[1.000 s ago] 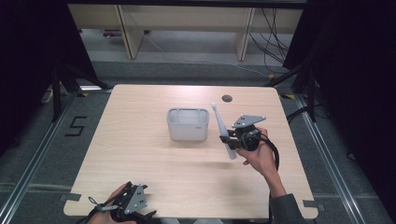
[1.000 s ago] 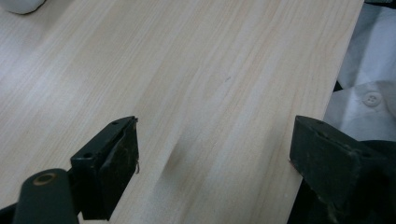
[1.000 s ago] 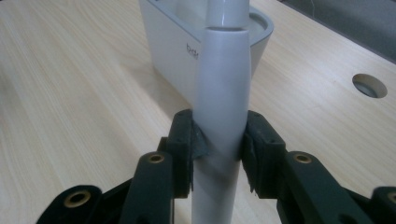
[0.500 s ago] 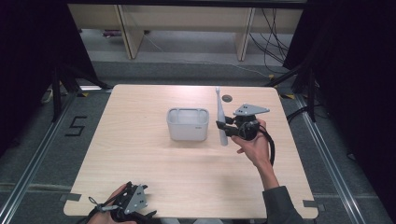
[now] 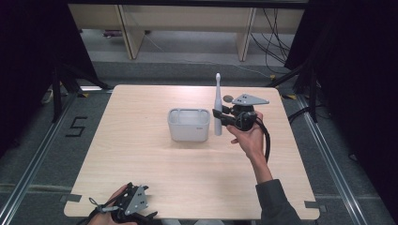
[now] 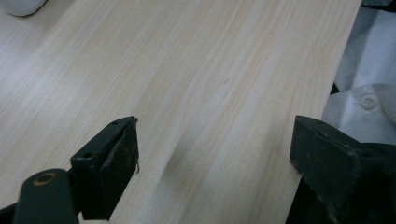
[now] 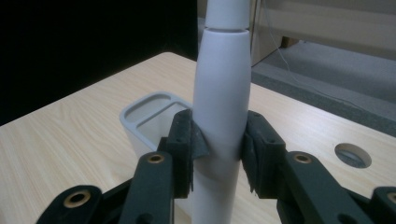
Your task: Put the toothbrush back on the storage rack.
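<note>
A white electric toothbrush [image 5: 218, 110] stands upright in the air just right of a grey two-compartment holder [image 5: 188, 124] in the middle of the table. My right gripper [image 5: 217, 114] is shut on the toothbrush handle [image 7: 220, 116], with both pads pressed against its sides; the holder [image 7: 149, 119] sits behind and to the left of the jaws. My left gripper [image 5: 127, 207] rests at the table's near left edge in a hand. Its jaws [image 6: 212, 161] stand wide open over bare wood, nothing between them.
The light wood table [image 5: 141, 154] has a round cable hole [image 5: 228, 99] at the back right, behind the right gripper. Black frames and cables stand beyond the far edge. A white shirt [image 6: 359, 88] lies past the table edge in the left gripper view.
My right gripper has carried the toothbrush up and away toward the far side, turning it from tilted to upright beside the holder. The left gripper has stayed put.
</note>
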Demonstrator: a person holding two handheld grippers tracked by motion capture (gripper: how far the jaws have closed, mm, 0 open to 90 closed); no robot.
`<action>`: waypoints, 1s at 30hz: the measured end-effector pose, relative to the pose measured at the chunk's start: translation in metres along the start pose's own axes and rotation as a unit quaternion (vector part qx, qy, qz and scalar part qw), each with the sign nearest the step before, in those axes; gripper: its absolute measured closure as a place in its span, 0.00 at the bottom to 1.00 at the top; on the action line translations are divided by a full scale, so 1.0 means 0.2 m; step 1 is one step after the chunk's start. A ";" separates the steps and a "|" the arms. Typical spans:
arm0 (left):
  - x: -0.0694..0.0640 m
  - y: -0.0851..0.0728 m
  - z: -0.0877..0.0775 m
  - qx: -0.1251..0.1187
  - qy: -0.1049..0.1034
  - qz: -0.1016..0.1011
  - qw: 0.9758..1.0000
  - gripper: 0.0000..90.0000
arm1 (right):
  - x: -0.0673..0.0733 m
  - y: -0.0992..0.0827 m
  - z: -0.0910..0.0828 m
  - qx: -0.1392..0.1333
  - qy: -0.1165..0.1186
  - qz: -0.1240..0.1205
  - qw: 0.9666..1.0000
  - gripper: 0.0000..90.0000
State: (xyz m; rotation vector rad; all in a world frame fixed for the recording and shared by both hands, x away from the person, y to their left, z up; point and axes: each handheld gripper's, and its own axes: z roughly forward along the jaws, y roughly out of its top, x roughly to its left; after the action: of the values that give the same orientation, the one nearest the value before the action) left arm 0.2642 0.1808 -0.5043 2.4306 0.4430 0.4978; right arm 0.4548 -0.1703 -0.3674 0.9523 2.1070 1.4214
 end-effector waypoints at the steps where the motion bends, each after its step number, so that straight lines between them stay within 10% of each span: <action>1: 0.00 0.00 0.00 -0.001 0.000 -0.001 1.000 0.17 | 0.01 0.01 0.00 0.000 0.002 0.012 1.000 0.74; 30: 0.00 0.01 -0.01 0.001 -0.012 0.000 1.000 0.17 | 0.04 0.18 0.21 -0.019 -0.017 0.032 0.999 0.74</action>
State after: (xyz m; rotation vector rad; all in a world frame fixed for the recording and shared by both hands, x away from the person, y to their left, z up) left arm 0.2638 0.1807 -0.5023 2.4362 0.4344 0.4666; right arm 0.4876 -0.1288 -0.3507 1.0300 2.0360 1.4604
